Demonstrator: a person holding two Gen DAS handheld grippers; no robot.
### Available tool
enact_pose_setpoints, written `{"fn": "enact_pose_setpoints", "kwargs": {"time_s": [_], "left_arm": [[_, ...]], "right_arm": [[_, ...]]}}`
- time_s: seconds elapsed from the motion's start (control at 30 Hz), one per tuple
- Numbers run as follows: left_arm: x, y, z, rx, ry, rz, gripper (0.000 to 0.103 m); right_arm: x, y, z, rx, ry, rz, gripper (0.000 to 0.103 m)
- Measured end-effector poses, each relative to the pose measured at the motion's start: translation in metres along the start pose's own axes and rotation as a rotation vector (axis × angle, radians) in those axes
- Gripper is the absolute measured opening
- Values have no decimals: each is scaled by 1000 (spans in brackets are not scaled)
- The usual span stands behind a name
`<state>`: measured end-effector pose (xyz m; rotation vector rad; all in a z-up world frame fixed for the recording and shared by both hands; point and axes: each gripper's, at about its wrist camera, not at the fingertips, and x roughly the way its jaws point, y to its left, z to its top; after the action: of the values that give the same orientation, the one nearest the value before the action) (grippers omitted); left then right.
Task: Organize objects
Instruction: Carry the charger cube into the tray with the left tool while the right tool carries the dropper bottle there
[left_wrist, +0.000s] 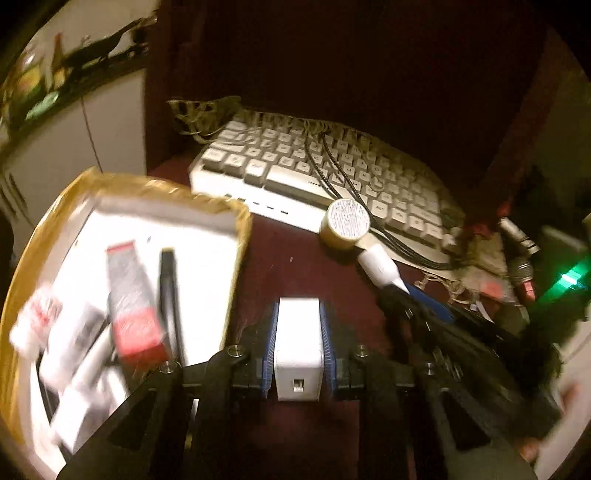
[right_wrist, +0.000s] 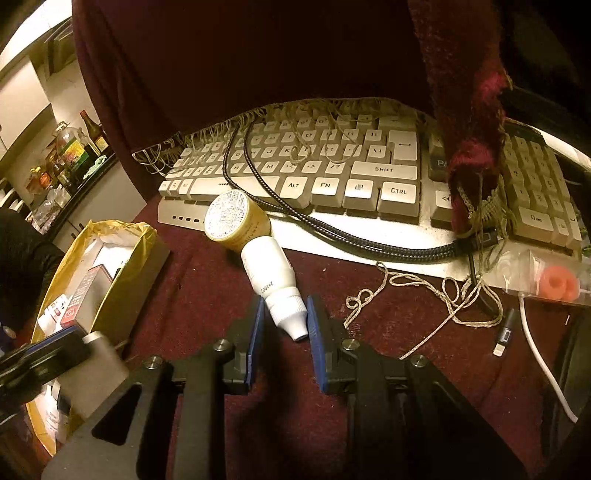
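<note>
The left gripper (left_wrist: 298, 350) angles downward just right of the yellow box (left_wrist: 229, 206), its fingers closed on a white charger block (left_wrist: 298, 347). The right gripper (right_wrist: 284, 339) also tilts down over the maroon cloth (right_wrist: 207, 280), its fingers clamped on the nozzle of a white bottle (right_wrist: 273, 280) lying beside the keyboard (right_wrist: 332, 177). The box's contents are blurred; cloth covers the keyboard's far rows.

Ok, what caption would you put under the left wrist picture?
Left gripper clamps a white charger beside the yellow box of small items.
</note>
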<state>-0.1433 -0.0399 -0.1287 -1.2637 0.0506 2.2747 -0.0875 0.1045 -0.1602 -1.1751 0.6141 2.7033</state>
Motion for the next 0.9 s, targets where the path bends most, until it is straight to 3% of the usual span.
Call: {"fn": "enact_pose_setpoints", "kwargs": {"time_s": [0.17, 0.47, 0.67, 0.9], "left_arm": [[-43, 25, -26, -31, -62, -39, 19], [-85, 60, -31, -74, -144, -35, 19], [-102, 90, -35, -120, -163, -14, 19], [-108, 114, -37, -161, -180, 16, 19]], "right_arm": [[-5, -3, 0, 23, -25, -8, 21], [-25, 0, 3, 37, -91, 17, 21], [-56, 43, 3, -19, -135, 107, 21], [-52, 107, -11, -90, -78, 218, 21]]}}
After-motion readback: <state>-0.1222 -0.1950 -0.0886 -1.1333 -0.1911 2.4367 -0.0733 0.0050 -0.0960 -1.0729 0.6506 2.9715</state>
